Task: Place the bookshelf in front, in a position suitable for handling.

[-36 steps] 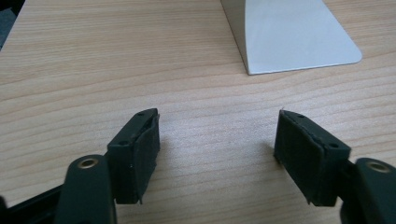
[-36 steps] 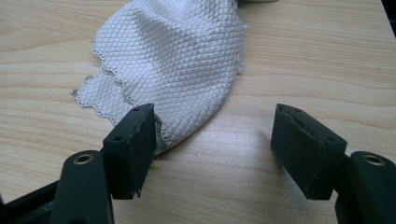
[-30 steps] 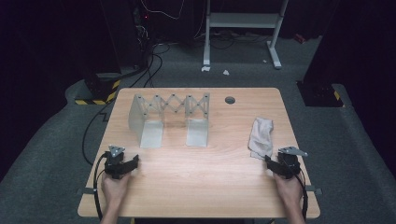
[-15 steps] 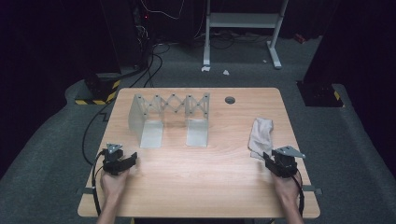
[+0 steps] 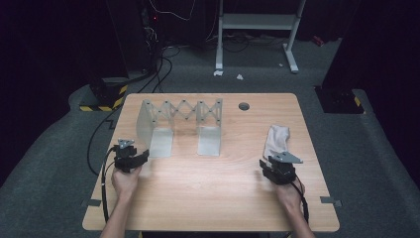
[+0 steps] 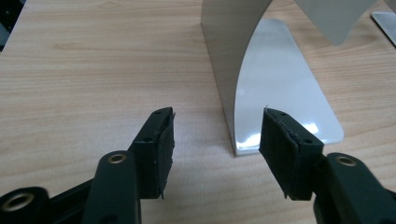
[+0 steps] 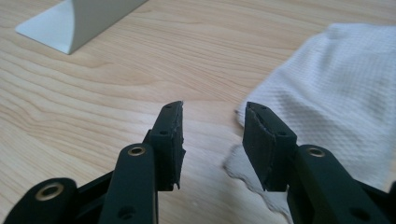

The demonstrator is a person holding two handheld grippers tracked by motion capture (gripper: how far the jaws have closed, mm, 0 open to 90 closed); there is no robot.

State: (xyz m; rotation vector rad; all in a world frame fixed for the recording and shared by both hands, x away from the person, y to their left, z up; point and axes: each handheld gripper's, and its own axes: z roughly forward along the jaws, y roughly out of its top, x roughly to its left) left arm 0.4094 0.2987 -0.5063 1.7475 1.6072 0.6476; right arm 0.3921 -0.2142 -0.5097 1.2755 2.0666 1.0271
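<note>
On the wooden table (image 5: 208, 188), both tongs gape with nothing between them, left (image 6: 215, 140) closing by the metal rack (image 6: 275, 93), right (image 7: 212, 135) reopening beside the white cloth (image 7: 336, 93).

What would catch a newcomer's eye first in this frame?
Probably the grey metal rack with its scissor-lattice back, standing on the far left part of the wooden table. Next, the white cloth lying crumpled near the right edge. The left hand-held gripper sits open just short of the rack's nearest foot plate, and the right hand-held gripper sits open at the cloth's near end, with nothing gripped.
</note>
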